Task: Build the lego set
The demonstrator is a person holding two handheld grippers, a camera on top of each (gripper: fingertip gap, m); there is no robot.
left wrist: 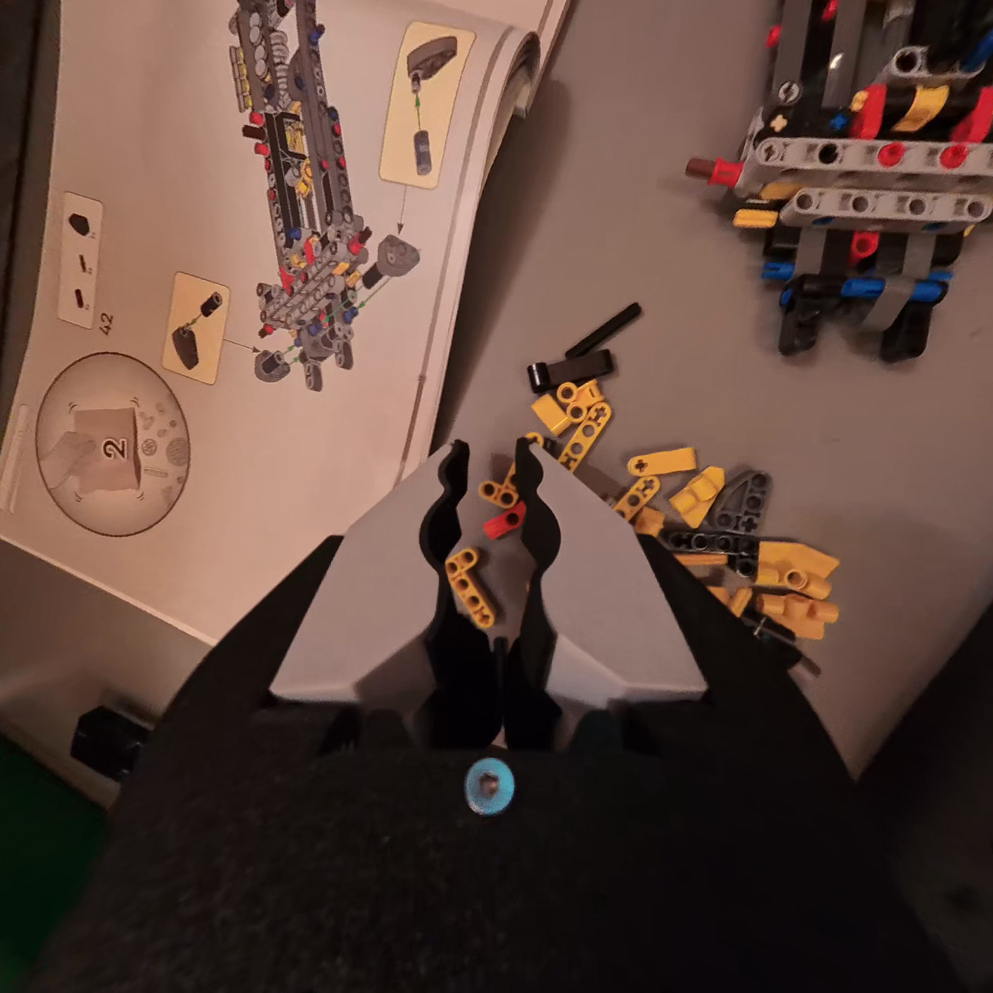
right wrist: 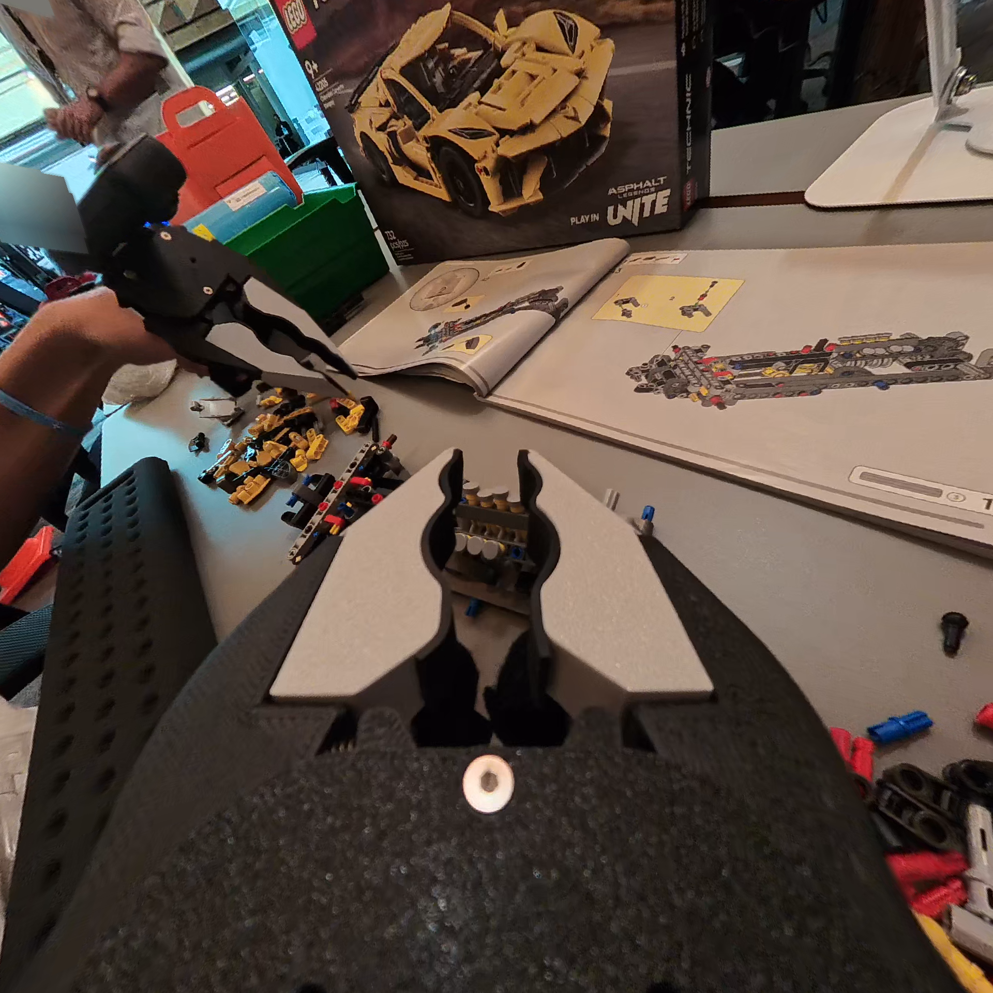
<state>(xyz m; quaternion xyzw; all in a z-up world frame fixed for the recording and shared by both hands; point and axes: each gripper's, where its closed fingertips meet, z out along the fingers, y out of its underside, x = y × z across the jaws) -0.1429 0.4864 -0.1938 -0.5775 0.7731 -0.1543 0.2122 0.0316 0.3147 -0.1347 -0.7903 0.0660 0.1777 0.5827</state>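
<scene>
Chassis (left wrist: 870, 177) part-built; loose parts (left wrist: 698, 537) pending. Left gripper (left wrist: 489, 446) spread, empty; right gripper (right wrist: 490, 457) spread around chassis, not pinching.

Grey tabletop (right wrist: 752, 580). Green bin (right wrist: 311, 252) and orange case (right wrist: 225, 139) behind it; bright window (right wrist: 21, 102) at far left. Black perforated chair back (right wrist: 118, 591) alongside.

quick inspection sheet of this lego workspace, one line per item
surface: grey table, mostly bare in the middle
job's things: part-built chassis; pile of yellow and black pieces; open instruction booklet; set box standing at the back
clutter: loose red, blue and black pieces at right; green bin
grippers: left gripper open above the pile; right gripper open over the chassis, holding nothing
cables: nothing seen
surroundings: a person standing at far left, white stand base
</scene>
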